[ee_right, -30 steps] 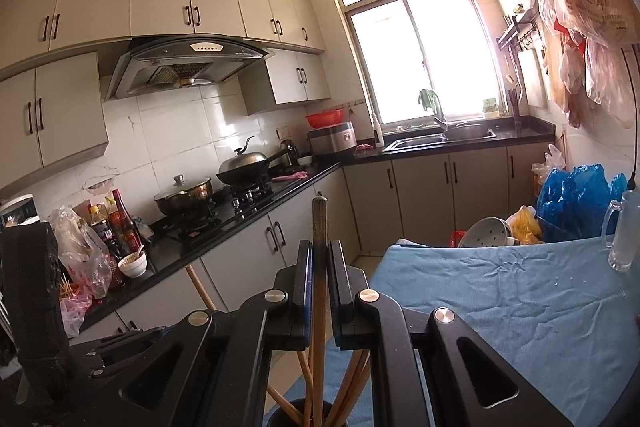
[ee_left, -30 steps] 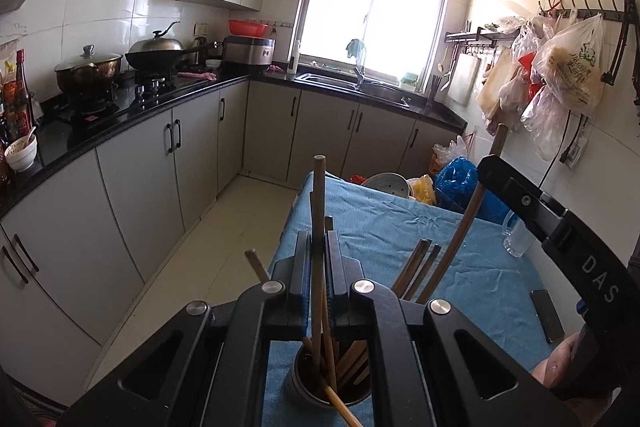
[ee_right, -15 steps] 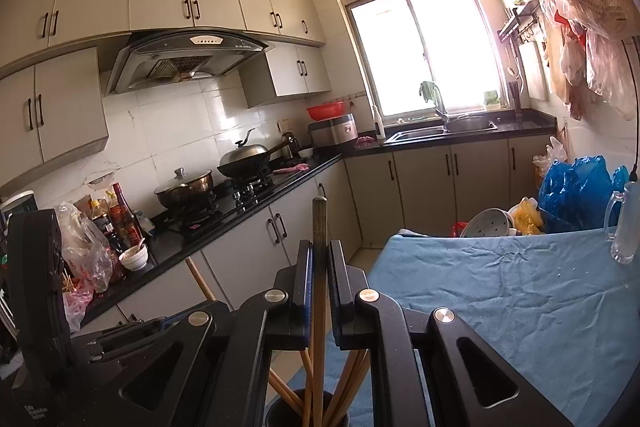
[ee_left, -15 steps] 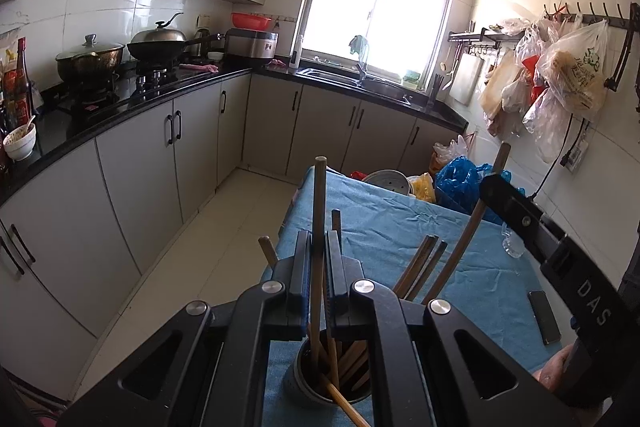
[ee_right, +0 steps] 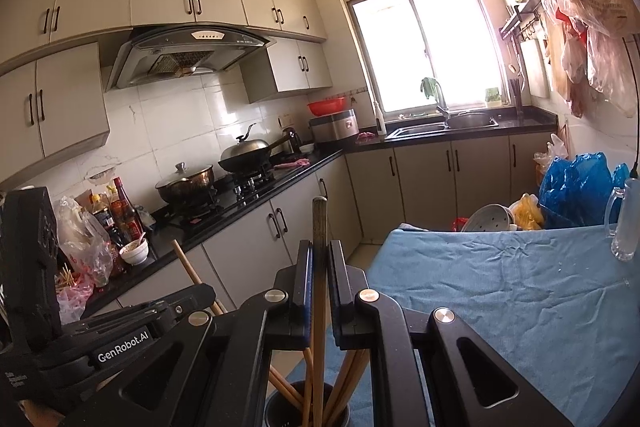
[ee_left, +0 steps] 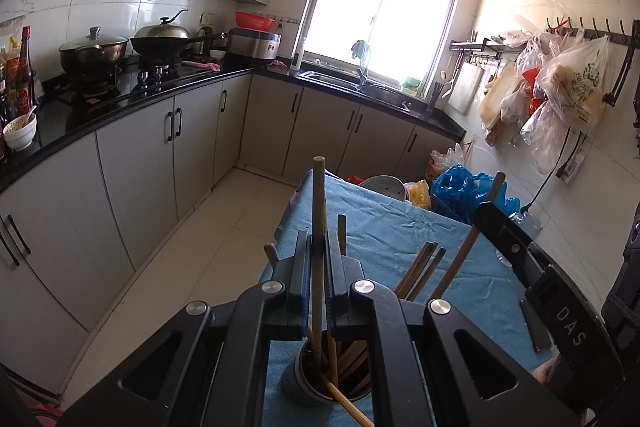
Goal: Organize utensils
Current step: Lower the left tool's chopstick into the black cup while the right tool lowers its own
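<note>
Nothing has shifted much: left gripper [ee_left: 319, 259] and right gripper [ee_right: 319, 263] each pinch an upright chopstick [ee_left: 318, 227] over the holder [ee_left: 320, 383], near the blue-clothed table [ee_left: 400, 227] edge.

Black countertop [ee_left: 208, 83] carries a lidded pot [ee_left: 94, 49], a lidded wok [ee_left: 162, 41], a rice cooker [ee_left: 256, 43] and a white bowl [ee_left: 20, 133]. Sink [ee_right: 440, 125] sits below the window [ee_left: 384, 15]. Plastic bags [ee_left: 568, 91] hang from wall hooks. A glass mug [ee_right: 626, 219] stands on the blue tablecloth [ee_right: 520, 287].
</note>
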`<state>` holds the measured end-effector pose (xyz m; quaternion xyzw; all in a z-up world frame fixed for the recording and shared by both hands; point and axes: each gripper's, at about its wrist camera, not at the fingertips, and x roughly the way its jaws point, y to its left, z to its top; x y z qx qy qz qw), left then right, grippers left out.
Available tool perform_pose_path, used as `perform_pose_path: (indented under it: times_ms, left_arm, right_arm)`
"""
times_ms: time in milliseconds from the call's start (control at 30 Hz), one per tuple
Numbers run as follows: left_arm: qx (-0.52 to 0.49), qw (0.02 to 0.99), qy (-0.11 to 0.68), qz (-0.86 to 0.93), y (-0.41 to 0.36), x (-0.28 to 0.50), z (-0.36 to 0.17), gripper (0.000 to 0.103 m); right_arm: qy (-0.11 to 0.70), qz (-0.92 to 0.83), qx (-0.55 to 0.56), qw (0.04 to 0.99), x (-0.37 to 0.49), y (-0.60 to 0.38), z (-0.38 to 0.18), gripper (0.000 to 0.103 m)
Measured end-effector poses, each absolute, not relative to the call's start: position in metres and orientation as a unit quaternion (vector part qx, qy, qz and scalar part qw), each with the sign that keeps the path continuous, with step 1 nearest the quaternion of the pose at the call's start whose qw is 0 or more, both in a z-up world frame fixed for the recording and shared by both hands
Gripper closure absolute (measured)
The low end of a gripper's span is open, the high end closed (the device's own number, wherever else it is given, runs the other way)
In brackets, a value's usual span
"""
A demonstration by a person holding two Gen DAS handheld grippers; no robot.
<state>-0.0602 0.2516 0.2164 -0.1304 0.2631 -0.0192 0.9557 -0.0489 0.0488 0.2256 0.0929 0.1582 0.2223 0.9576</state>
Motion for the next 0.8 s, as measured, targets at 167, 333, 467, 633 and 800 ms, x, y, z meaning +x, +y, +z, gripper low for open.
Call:
perform_pose_path:
  times_ms: [167,333,467,633,800]
  left_arm:
    - [-0.126,0.954,0.27,-0.02,0.245,-0.059,0.211,0.097]
    - [-0.136,0.95,0.279,-0.023,0.248,-0.057,0.205,0.097]
    - [-0.137,0.948,0.287,-0.021,0.247,-0.055,0.197,0.097]
    - [-0.135,0.945,0.298,-0.021,0.243,-0.054,0.187,0.097]
    - [-0.124,0.946,0.3,-0.017,0.238,-0.057,0.182,0.097]
  right_arm:
    - [0.172,0.224,0.087,0.956,-0.048,0.051,0.216,0.095]
    - [0.179,0.223,0.086,0.954,-0.047,0.051,0.21,0.095]
    - [0.186,0.224,0.082,0.953,-0.046,0.052,0.205,0.095]
    - [0.203,0.222,0.078,0.95,-0.043,0.054,0.194,0.095]
    - [0.216,0.219,0.079,0.948,-0.04,0.051,0.186,0.095]
